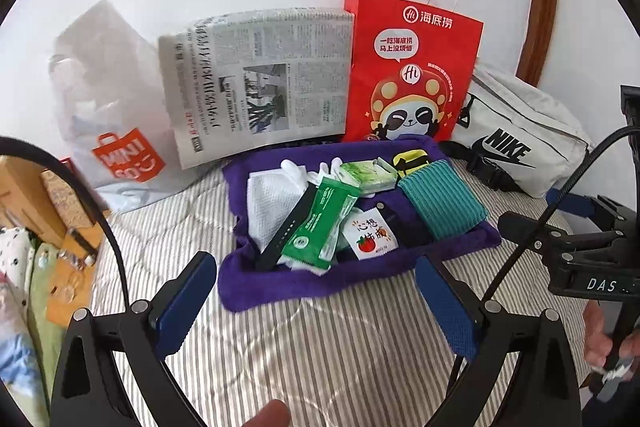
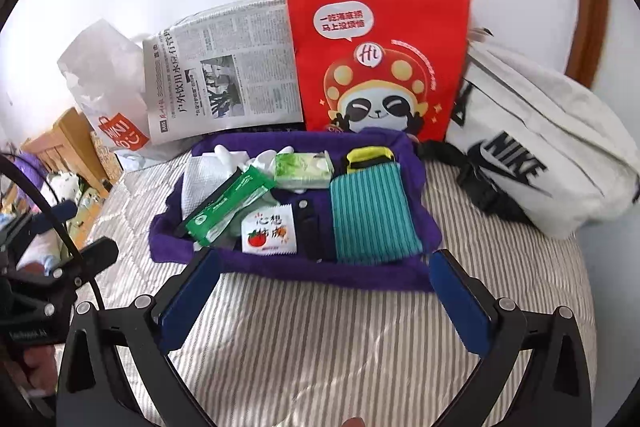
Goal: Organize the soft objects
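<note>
A purple cloth tray (image 1: 280, 285) (image 2: 360, 277) lies on a striped bedsheet. In it are a teal ribbed cloth (image 1: 442, 205) (image 2: 372, 215), a green sachet (image 1: 320, 227) (image 2: 228, 205), a white tomato packet (image 1: 370, 237) (image 2: 268, 233), a tissue pack (image 1: 366, 177) (image 2: 304, 169), a white cloth (image 1: 266, 207) (image 2: 198, 185), white gloves (image 1: 296, 167) and a black strap (image 1: 282, 239). My left gripper (image 1: 316, 301) is open and empty just in front of the tray. My right gripper (image 2: 324, 297) is open and empty at the tray's near edge; it also shows in the left wrist view (image 1: 568, 239).
Behind the tray stand a folded newspaper (image 1: 260, 79) (image 2: 224, 79), a red paper bag (image 1: 412, 67) (image 2: 376, 55), a white Miniso plastic bag (image 1: 112, 107) (image 2: 108, 83) and a white Nike bag (image 1: 516, 135) (image 2: 540, 143). Cardboard boxes (image 1: 48, 203) sit off the bed's left side.
</note>
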Motion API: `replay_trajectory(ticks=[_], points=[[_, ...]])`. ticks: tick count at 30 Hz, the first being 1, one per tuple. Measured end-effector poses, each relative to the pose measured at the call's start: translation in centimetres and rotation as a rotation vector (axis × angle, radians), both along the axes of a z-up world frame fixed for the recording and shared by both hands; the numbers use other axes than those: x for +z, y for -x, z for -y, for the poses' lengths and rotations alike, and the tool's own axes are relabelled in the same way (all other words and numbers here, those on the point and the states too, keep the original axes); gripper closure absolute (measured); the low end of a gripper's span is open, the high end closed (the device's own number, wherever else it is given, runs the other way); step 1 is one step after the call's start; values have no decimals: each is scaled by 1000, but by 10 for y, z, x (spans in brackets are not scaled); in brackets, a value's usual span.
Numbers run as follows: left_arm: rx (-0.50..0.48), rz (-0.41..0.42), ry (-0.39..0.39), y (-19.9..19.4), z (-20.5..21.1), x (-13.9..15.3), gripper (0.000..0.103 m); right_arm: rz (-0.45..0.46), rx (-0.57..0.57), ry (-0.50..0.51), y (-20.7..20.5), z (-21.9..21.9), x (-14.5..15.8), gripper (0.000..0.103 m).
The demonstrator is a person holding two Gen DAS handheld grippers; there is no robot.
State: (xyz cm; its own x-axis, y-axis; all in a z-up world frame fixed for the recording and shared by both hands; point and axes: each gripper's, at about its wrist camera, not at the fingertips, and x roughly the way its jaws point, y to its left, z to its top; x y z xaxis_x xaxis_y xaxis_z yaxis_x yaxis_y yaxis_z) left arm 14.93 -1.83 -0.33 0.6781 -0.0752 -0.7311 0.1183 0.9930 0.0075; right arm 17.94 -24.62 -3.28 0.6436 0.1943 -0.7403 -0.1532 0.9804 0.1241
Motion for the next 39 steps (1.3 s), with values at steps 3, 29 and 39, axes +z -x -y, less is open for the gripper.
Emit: replay_trajectory(ticks=[3, 29, 39], points=[[45, 11, -11, 16, 2, 2, 2, -1, -12, -3, 11, 3, 1, 0], [111, 3, 42, 55, 5, 2, 2, -1, -98, 69, 56, 19, 3, 1], [101, 0, 21, 57, 10, 3, 2, 4, -95, 70, 60, 18, 6, 0]])
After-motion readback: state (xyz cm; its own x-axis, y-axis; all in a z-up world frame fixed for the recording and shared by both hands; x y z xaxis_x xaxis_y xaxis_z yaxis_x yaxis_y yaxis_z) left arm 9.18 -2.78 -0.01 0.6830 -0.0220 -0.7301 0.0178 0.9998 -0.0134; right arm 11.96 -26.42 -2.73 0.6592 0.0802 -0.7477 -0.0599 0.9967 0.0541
